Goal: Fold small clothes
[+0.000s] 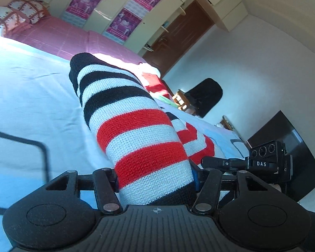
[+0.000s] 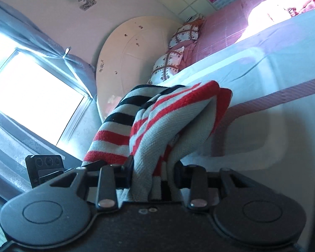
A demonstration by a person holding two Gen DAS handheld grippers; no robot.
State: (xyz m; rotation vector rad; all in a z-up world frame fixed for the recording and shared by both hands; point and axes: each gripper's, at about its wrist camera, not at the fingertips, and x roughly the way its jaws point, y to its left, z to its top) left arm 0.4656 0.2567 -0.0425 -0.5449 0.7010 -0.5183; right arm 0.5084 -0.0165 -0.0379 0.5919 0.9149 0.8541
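Fingers on both grippers are pinched on the same striped knit garment [image 1: 140, 138], each set hidden under the cloth it grips. On the left gripper [image 1: 155, 180] the fabric comes out between the closed fingers as a taut band of black, pale and red stripes, rising away over the bed [image 1: 31, 96]. On the right gripper [image 2: 151, 174] a bunched fold of the garment is clamped, red and pale stripes crumpled together, black stripes further off to the left.

Largest in view is the bed, covered by a pale blue sheet with a pink blanket [image 1: 73, 37] beyond it. A cream wardrobe [image 1: 119, 2] with purple posters stands behind, beside a brown door [image 1: 178, 35]. The right wrist view shows a bright window [image 2: 31, 100] with grey curtains and a rounded cream headboard [image 2: 134, 48]. Patterned pillows [image 2: 174, 58] lie at the head of the bed. The right gripper's camera block [image 1: 266, 157] shows at the left view's right edge.
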